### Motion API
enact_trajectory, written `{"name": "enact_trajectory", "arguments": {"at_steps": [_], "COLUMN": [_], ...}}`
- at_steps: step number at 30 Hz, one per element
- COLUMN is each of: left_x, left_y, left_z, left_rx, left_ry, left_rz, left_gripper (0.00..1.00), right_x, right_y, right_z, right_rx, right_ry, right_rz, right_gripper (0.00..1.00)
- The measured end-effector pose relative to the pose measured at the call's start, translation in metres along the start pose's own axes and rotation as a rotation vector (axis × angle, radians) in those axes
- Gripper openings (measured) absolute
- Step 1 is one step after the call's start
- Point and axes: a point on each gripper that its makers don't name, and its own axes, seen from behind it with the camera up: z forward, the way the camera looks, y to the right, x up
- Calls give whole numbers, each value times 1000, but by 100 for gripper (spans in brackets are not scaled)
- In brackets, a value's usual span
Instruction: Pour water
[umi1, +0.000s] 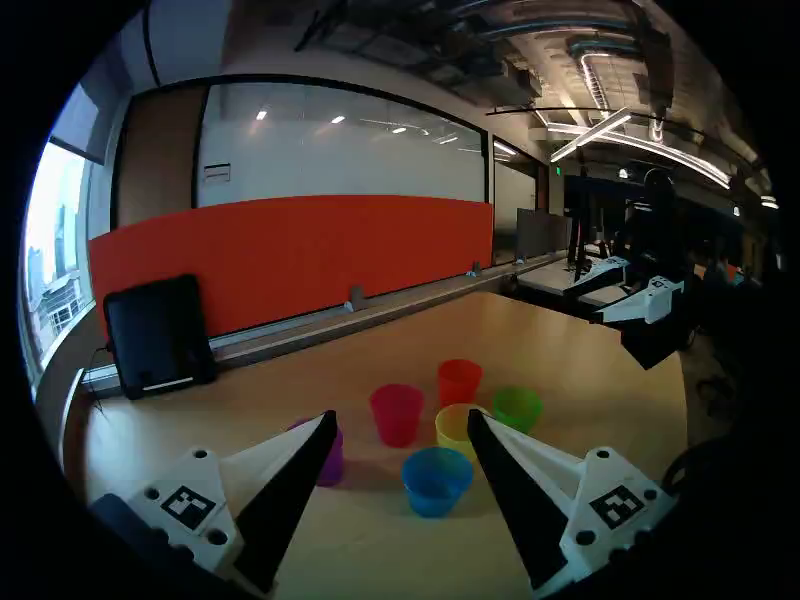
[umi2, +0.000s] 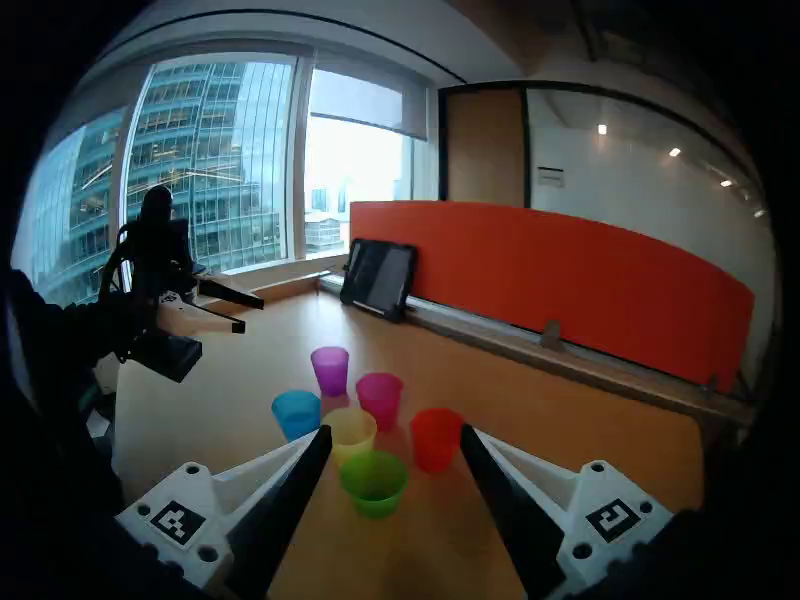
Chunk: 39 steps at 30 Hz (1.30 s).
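On the wooden table (umi1: 560, 350), 6 coloured cups (umi1: 437, 480) stand close together, just beyond both claws. The left gripper (umi1: 400, 415) and the right gripper (umi2: 395, 430) are spread and hold nothing. I judge this the approach step; next, 1 claw must close around 1 cup.

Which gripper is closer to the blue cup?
Left. The left gripper has the blue cup right in front, between its open fingers. The right gripper has the green cup in front; the blue cup sits farther back, past the yellow cup.
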Motion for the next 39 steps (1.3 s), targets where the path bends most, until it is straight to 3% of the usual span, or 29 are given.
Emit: {"name": "enact_trajectory", "arguments": {"at_steps": [21,39], "left_x": [-70,-105], "left_y": [8,25], "left_z": [26,33], "left_rx": [-49,-121], "left_ry": [-118,-194], "left_rz": [8,16], "left_gripper": [97,97], "right_x": [-65,-102], "right_y": [-4,-13], "right_z": [28,48], "right_rx": [39,74], "right_ry": [-105,-185], "right_rz": [-15,-59], "right_gripper": [99,99]}}
